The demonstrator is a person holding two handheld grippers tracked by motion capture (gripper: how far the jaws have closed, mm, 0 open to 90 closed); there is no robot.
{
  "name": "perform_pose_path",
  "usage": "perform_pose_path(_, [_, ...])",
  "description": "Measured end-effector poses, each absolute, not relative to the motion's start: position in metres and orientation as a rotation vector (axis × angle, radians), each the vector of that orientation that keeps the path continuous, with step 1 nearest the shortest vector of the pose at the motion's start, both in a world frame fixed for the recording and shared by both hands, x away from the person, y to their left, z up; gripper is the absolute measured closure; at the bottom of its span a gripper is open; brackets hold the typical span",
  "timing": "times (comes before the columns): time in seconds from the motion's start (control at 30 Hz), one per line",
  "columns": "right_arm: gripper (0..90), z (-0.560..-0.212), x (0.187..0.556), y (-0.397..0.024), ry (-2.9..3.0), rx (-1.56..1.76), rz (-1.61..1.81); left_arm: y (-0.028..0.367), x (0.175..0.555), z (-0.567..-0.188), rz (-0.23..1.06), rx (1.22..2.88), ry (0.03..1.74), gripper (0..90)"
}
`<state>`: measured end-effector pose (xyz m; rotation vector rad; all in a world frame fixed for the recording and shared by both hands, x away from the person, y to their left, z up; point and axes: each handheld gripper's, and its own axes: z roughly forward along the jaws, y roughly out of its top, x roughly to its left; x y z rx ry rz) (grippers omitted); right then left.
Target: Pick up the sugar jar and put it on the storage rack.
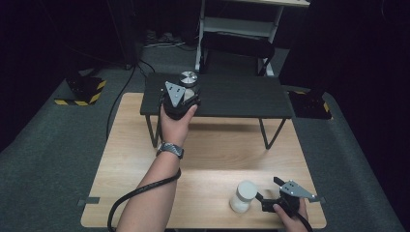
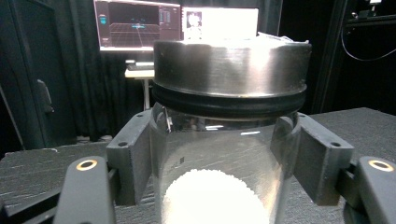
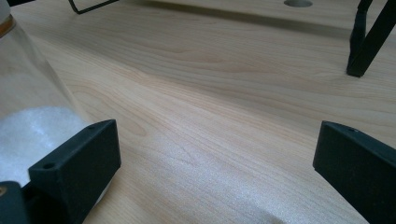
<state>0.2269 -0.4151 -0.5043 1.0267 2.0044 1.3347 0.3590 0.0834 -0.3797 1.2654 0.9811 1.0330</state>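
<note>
The left tool (image 1: 184, 93) grips a clear glass jar with a steel lid (image 2: 224, 140), which stands on the small black raised table (image 1: 232, 99). The right tool (image 1: 270, 193) is open, beside a white-lidded jar (image 1: 243, 195) on the light wooden table (image 1: 212, 154).

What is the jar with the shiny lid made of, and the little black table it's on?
The jar looks like clear glass or plastic: you see white grains through its wall, and it glints. Its lid looks like brushed metal, silver with soft streaky reflections, with a black, probably rubber ring beneath. The black table has a matt, grainy top, likely painted wood, on thin legs that look like metal.
</note>
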Motion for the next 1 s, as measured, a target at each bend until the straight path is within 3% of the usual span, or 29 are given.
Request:
perform_pose_path(0.1, [0.2, -0.504, 0.227, -0.415, 2.005, 1.026, 1.337, 0.082, 0.358, -0.379, 1.038, 1.267, 0.994, 21.3])
perform_pose_path(0.17, [0.2, -0.504, 0.227, -0.415, 2.005, 1.026, 1.337, 0.081, 0.357, -0.378, 1.049, 1.271, 0.998, 11.0])
perform_pose_path(0.33, [0.2, -0.504, 0.227, -0.415, 2.008, 1.026, 1.335, 0.082, 0.351, -0.377, 1.035, 1.245, 0.987, 0.6])
perform_pose_path(1.0, [0.2, -0.504, 0.227, -0.414, 2.013, 1.015, 1.322, 0.102, 0.324, -0.379, 0.98, 1.259, 0.968, 0.6])
